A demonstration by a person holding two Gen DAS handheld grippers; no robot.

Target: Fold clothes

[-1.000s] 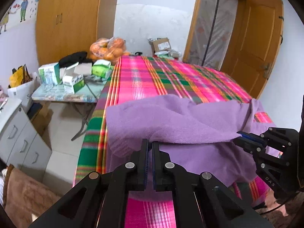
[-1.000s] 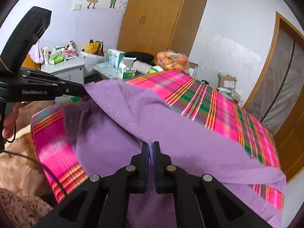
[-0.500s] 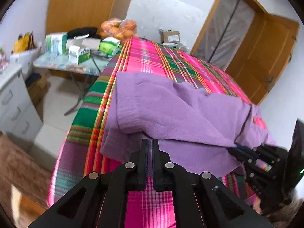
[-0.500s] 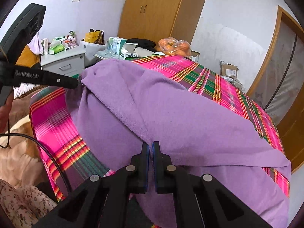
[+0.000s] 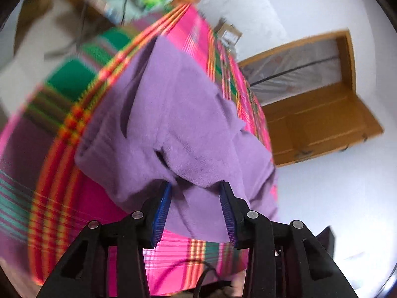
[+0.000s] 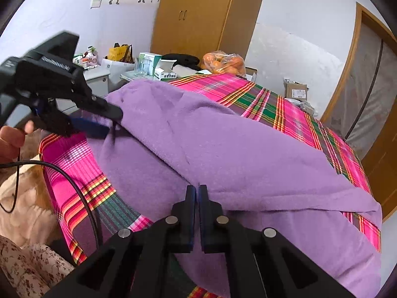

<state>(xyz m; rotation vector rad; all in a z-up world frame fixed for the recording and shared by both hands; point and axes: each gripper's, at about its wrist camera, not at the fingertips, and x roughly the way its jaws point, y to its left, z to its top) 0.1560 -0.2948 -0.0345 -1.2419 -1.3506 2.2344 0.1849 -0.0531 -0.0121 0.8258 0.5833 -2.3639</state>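
1. The purple fleece garment (image 6: pixel 223 144) lies folded over itself on the bed's pink plaid sheet (image 6: pixel 285 114); its doubled near edge sits right at the tips of both tools.
2. The left gripper (image 5: pixel 196 193) has its jaws spread wide; the fold's edge bulges between and just ahead of the blue pads (image 5: pixel 162 206), apparently touching but not pinched.
3. The right gripper (image 6: pixel 197 191) has its jaws pressed nearly together on the fold's edge directly ahead; fleece appears caught between them.
4. Judged step: laying the folded edge down and letting go; the left side looks released, the right not yet.
5. To do it well: lower the right tips until the edge rests on the layer beneath; part the jaws fully before drawing back, since fleece clings to ribbed pads; withdraw straight along the fingers, so the fold stays aligned.
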